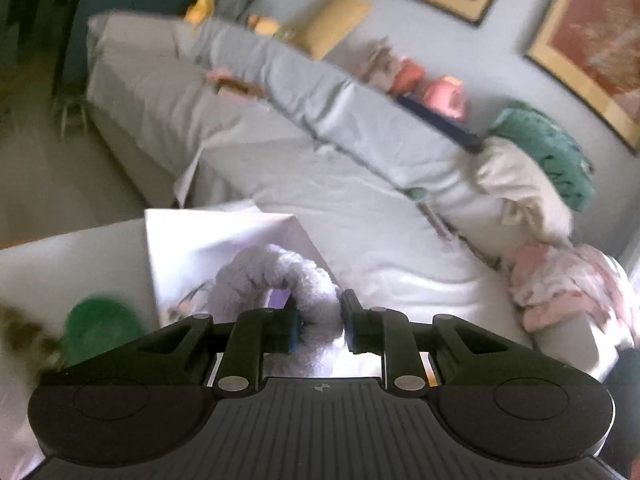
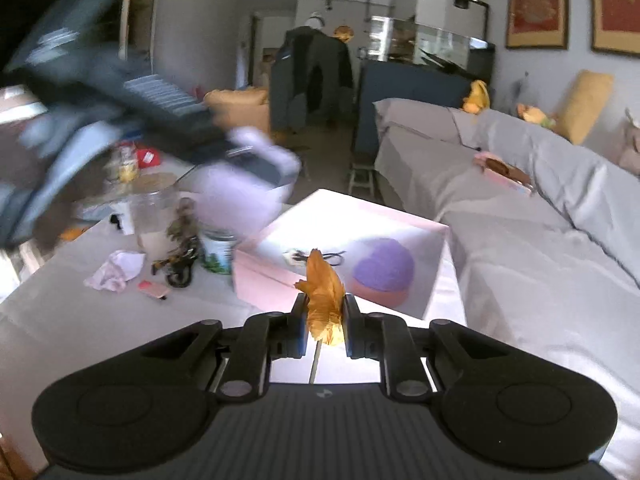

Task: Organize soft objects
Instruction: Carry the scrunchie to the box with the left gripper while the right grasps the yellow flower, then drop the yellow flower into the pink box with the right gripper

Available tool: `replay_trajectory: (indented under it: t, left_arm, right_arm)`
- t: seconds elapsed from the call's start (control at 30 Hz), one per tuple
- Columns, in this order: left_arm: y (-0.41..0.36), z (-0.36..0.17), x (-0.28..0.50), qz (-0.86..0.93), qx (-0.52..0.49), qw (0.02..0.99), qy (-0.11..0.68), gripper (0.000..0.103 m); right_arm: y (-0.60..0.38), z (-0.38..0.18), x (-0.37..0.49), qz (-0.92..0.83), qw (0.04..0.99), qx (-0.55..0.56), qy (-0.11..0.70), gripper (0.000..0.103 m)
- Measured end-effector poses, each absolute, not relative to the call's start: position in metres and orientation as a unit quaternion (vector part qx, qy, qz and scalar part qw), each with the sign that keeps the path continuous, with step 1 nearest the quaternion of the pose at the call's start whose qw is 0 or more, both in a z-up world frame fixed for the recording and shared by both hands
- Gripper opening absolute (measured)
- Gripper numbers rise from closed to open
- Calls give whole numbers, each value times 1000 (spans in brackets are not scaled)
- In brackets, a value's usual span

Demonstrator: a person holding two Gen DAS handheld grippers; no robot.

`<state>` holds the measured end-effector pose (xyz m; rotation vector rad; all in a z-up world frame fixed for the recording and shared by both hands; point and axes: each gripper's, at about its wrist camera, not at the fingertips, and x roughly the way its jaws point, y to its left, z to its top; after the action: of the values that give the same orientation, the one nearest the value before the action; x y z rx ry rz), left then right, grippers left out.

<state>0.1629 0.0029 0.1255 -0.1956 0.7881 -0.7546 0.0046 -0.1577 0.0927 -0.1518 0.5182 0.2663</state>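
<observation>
My left gripper [image 1: 319, 322] is shut on a fluffy pale-lilac soft toy [image 1: 280, 280] and holds it above the open white box [image 1: 188, 240]. In the right wrist view the left gripper and its toy [image 2: 248, 184] show as a blur over the box's left side. My right gripper [image 2: 325, 320] is shut on a small orange plush [image 2: 324, 300] just in front of the white box [image 2: 416, 240]. Inside the box lies a purple-and-pink round soft object [image 2: 382, 272] and a dark cord.
The box stands on a white table [image 2: 80, 312] with a jar [image 2: 154, 216], a printed cup [image 2: 218, 252], a crumpled tissue [image 2: 116, 274], a dark tangle and a green round object [image 1: 102, 332]. A grey sofa [image 2: 520, 240] with toys and cushions lies to the right.
</observation>
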Motion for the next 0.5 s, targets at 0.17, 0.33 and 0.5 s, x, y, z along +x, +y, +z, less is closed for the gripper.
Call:
replay_trajectory:
  t: [0.17,0.33,0.5]
  left_arm:
    - [-26,79,213,-283,-89,831,471,27]
    - [15,88,182,-307,-120,852,407,27]
    - [59,107,119,-304,-80,880,355,28]
  right_arm:
    - [-182,87,22,106,960,-42,256,17]
    - [-199,96,51,100,963,7,251,17]
    - [-199,119,122,142,954,64,258,17]
